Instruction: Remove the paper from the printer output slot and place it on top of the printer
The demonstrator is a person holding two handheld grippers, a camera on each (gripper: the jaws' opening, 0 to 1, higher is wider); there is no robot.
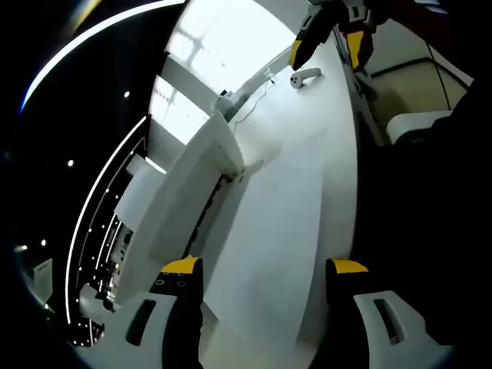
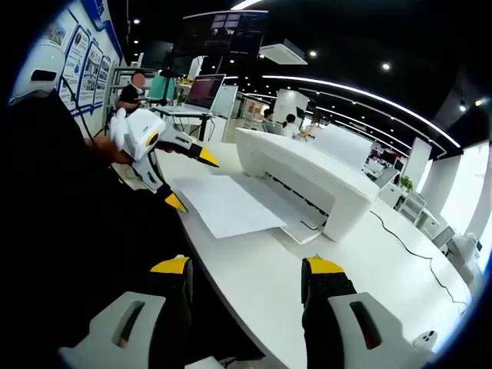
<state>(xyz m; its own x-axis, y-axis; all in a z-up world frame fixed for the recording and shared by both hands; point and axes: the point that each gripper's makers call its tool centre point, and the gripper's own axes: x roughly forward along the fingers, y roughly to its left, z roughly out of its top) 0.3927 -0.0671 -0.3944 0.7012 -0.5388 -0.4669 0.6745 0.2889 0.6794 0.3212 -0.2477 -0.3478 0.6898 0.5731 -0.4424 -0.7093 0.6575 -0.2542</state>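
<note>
Your right gripper (image 2: 248, 278) hangs over the white table (image 2: 369, 277) with its jaws spread wide and nothing between them. Straight ahead of its tips, across a stretch of bare tabletop, the sheet of paper (image 2: 227, 204) lies flat, its far edge running into the printer (image 2: 307, 173) output slot and its near corner jutting toward you. The printer stands beyond and to the right of the jaws, its flat top bare. A thin cable (image 2: 411, 250) trails over the table on the printer's far right.

Your left gripper (image 2: 181, 178) comes in from the left of that view, jaws apart and empty, tips just at the paper's left edge; whether they touch it cannot be told. The table's rounded edge runs close under it.

In the left gripper view, your left gripper (image 1: 261, 277) shows its jaws wide with the paper (image 1: 265, 254) lying ahead between them, the printer (image 1: 196, 184) to their left, and a white controller (image 1: 305, 76) far ahead near your right gripper (image 1: 329, 44).
</note>
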